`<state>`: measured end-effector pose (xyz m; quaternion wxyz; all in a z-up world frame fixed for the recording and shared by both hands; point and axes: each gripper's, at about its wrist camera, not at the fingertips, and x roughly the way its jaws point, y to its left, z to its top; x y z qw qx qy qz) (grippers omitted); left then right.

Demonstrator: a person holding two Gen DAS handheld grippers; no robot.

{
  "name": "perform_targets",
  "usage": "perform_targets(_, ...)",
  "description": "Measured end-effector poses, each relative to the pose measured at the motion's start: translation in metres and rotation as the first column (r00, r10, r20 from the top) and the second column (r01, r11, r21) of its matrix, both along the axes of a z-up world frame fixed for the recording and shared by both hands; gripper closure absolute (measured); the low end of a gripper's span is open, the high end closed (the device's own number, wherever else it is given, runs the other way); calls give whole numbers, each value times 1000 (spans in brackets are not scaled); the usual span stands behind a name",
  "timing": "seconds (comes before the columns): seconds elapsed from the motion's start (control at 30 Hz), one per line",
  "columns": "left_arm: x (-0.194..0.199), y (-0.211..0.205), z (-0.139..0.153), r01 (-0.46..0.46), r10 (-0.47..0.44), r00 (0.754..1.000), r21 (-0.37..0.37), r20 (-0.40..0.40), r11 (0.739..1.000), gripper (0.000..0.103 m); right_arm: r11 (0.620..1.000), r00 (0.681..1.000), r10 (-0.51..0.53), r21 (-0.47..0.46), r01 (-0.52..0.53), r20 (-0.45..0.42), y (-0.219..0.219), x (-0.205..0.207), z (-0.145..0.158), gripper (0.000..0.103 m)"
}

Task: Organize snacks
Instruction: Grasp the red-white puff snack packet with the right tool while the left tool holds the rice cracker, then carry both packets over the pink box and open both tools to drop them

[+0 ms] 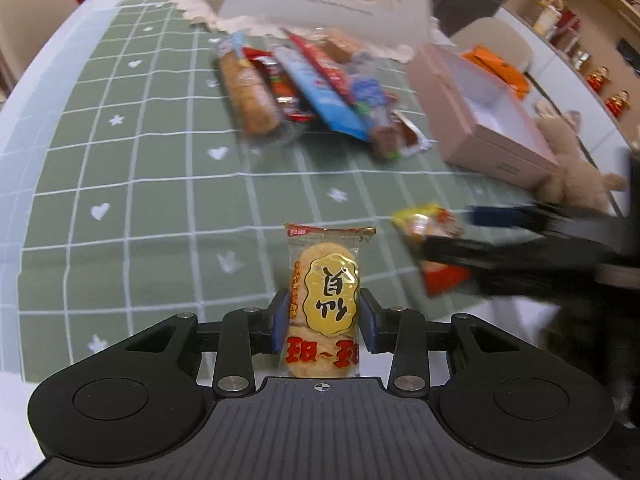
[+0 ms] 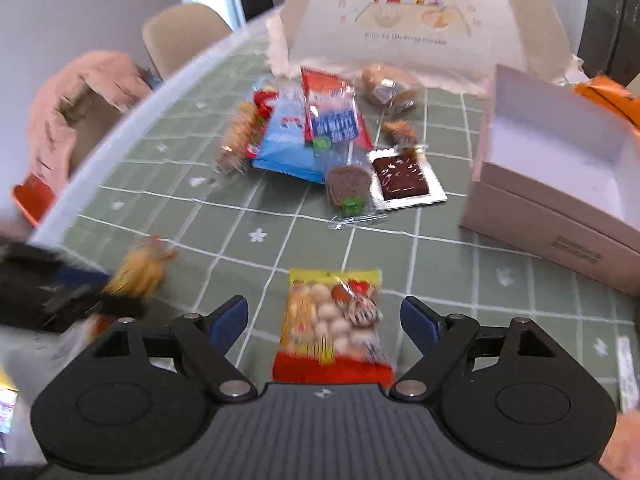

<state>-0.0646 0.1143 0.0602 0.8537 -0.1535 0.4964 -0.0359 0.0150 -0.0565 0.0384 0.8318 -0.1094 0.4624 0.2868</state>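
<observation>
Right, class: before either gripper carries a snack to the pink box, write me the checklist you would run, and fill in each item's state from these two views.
1. Left gripper shut on the rice cracker packet: ok, the blue pads press on both sides.
2. Right gripper shut on the yellow and red snack bag: not ok, the jaws stand wide open with the bag between them.
3. Pink box open: ok, no lid on it.
4. Room in the box: ok, its white floor shows bare.
5. Path to the box: cannot tell, the views are blurred.
6. Snack pile apart from the box: ok, green tablecloth shows between them.
</observation>
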Motion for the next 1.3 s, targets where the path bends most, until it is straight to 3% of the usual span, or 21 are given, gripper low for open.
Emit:
perform_targets(0.07, -5, -7, 14, 5, -5, 1000, 0, 11, 1000, 62, 998, 1000, 13, -54, -14, -10, 7, 4, -9, 27)
perform_targets(0.13, -8, -14, 27, 15, -14, 1000, -36, 20, 999, 62, 995, 997, 62, -85, -59, 35, 2, -8, -2, 50)
perform_targets(0.27, -8, -34, 43, 59, -56, 998, -112, 35, 992, 62, 998, 995, 63, -28, -61, 73, -43, -24, 25, 51)
perform_targets(0.33, -8, -35, 43, 57, -54, 997, -68, 51, 996, 62, 1000, 994, 20, -20, -18, 105, -66, -24, 37, 51)
perform_targets(0.43, -9, -20, 22, -42, 40, 999, 92, 27, 995, 62, 999, 992, -41, -8, 42, 117, -89, -20, 45, 51)
perform_targets(0.53, -16, 11, -4, -162, 165, 986, 84, -27, 983, 63, 998, 996, -47, -35, 50, 76, -91, -12, 34, 51)
perform_targets(0.63, -35, 29, -9, -236, 243, 969, 142, -41, 961, 62, 998, 999, -13, -59, 16, 50, -78, -11, 22, 51)
perform_targets(0.7, -50, 41, -6, -283, 290, 956, 108, -50, 953, 63, 999, 999, 21, -46, -19, 37, -71, -16, 20, 51)
perform_targets(0.77, -59, 44, 2, -290, 290, 956, 3, -53, 957, 63, 999, 999, 35, -34, -34, 36, -65, -20, 21, 51)
perform_targets(0.9, -50, 6, 26, -157, 156, 988, -171, -18, 973, 63, 1000, 998, 3, -17, -1, 69, -72, -19, 39, 51)
perform_targets(1.0, -21, -36, 57, 21, 4, 996, -273, 94, 962, 62, 998, 992, -61, 14, 59, 115, -97, -20, 67, 51)
perform_targets(1.07, 9, -60, 84, 130, -71, 975, -283, 208, 950, 62, 994, 981, -106, 29, 102, 161, -114, -23, 87, 51)
perform_targets(1.17, 73, -93, 121, 236, -122, 923, -286, 365, 929, 61, 987, 959, -158, 42, 153, 234, -134, -27, 112, 50)
perform_targets(1.3, 167, -123, 126, 267, -138, 865, -210, 482, 941, 57, 979, 937, -203, 52, 196, 285, -153, -25, 130, 50)
